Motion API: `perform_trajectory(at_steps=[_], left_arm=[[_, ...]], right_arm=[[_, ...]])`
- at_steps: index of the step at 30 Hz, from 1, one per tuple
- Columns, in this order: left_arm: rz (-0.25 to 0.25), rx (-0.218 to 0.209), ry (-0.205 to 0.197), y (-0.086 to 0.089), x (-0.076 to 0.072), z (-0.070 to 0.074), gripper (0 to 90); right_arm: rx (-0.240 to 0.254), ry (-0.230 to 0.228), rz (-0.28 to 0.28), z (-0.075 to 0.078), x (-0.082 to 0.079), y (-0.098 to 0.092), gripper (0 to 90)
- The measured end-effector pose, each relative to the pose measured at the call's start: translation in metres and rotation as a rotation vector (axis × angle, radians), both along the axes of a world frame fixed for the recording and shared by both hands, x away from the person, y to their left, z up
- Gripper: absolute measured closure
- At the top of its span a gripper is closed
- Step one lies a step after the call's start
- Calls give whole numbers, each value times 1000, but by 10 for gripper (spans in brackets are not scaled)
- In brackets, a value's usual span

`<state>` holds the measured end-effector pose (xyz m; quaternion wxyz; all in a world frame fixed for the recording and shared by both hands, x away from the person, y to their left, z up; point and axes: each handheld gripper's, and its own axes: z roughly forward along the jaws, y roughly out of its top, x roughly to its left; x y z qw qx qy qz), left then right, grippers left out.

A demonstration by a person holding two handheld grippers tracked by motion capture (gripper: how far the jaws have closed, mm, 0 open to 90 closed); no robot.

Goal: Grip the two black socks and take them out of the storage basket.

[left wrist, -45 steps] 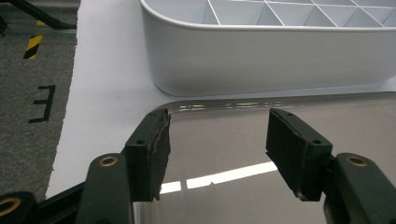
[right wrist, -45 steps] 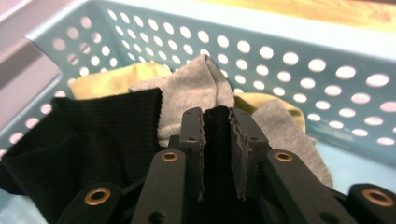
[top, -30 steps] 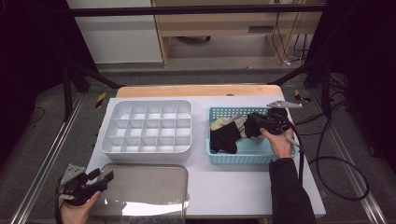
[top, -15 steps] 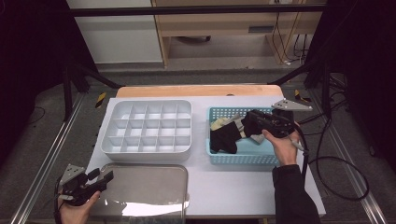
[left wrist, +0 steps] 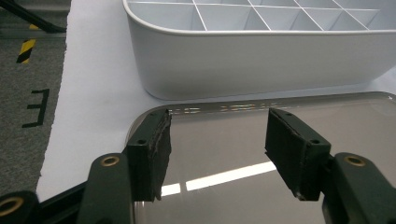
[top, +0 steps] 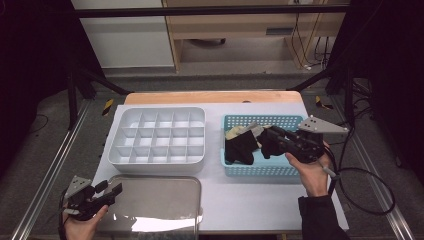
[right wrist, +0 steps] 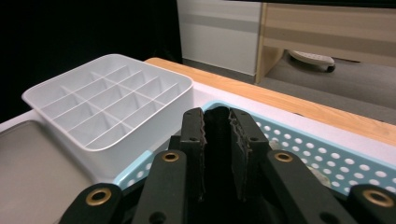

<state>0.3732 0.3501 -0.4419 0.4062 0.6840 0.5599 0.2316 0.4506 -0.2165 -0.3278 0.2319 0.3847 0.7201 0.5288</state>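
Observation:
My right gripper hangs over the light blue basket at the right, shut on a black piece of cloth that droops below its jaws. In the right gripper view the black cloth is pinched between the pads of my right gripper. More black cloth and a pale yellow piece lie in the basket. At the front left, my left gripper rests open at the left edge of the shiny metal tray. Nothing lies between the pads of the left gripper.
A white organizer box with several compartments stands left of the basket, just behind the metal tray. Its near wall is close ahead of the left jaws. A cable trails off the table's right edge. A wooden strip runs along the back.
The right gripper has risen and shifted left over the basket, carrying the black cloth with it. The left gripper has stayed where it was.

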Motion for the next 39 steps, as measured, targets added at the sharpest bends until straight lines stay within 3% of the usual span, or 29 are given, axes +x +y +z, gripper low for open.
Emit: perform_trajectory(at_steps=[10,17,31,39], left_arm=[[-5,2,-1,-1,0,0,407],[-4,2,-3,-1,-1,1,407],[-6,1,-4,-1,-1,1,407],[-7,2,-4,-2,-1,1,407]], right_arm=[[18,-18,60,-1,-35,13,764],[36,-13,74,-13,-52,18,763],[48,42,196,-45,-72,40,761],[36,111,239,-74,-73,55,761]])
